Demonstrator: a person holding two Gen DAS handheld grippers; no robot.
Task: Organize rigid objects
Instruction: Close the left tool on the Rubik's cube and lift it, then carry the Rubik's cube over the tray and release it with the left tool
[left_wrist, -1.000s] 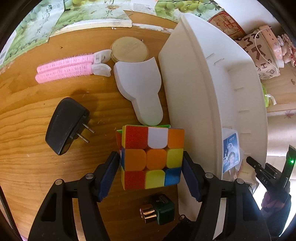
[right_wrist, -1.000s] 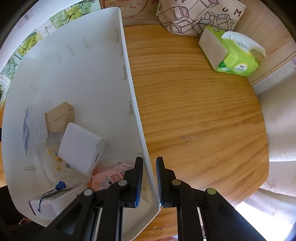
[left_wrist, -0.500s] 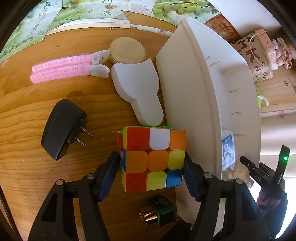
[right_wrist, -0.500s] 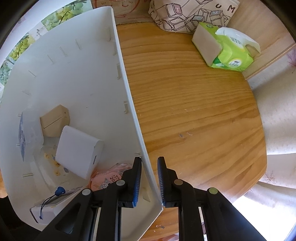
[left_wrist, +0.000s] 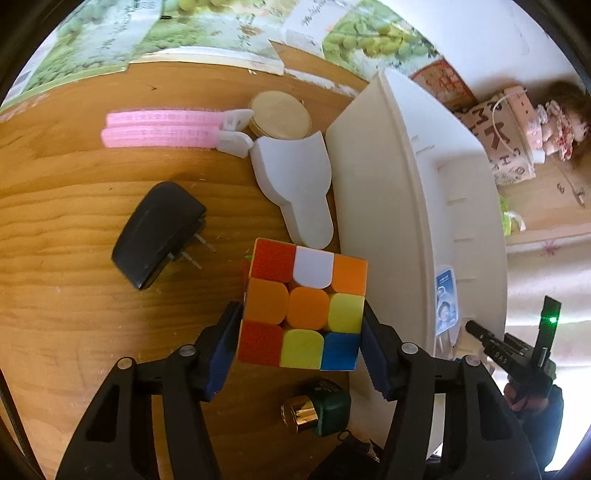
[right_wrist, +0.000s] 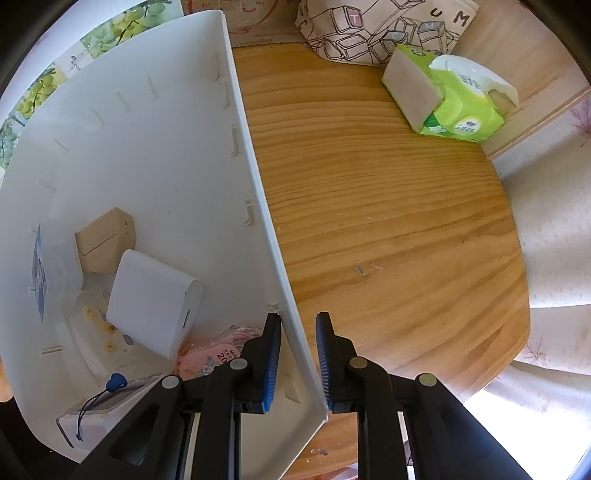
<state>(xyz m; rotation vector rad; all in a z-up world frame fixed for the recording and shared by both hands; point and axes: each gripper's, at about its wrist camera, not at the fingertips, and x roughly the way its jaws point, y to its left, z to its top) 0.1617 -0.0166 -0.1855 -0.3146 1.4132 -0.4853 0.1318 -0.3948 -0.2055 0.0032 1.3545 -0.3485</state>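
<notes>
Left hand-held gripper (left_wrist: 300, 334) is clamped on the puzzle cube (left_wrist: 304, 304), pads flat on opp. sides, cube up off the wooden surface (left_wrist: 74, 314) just beside the white bin (left_wrist: 373, 206), probably headed in. Right hand-held gripper (right_wrist: 297, 356) straddles the bin's thin wall; can't tell if pads actually touch it, likely steadying it. Cube is glossy w/ rounded tiles; bin is smooth hard plastic w/ slotted walls. Further out: matte black plug adapter (left_wrist: 157, 234), fuzzy pink hair rollers (left_wrist: 162, 127), round wooden disc (left_wrist: 280, 114).
</notes>
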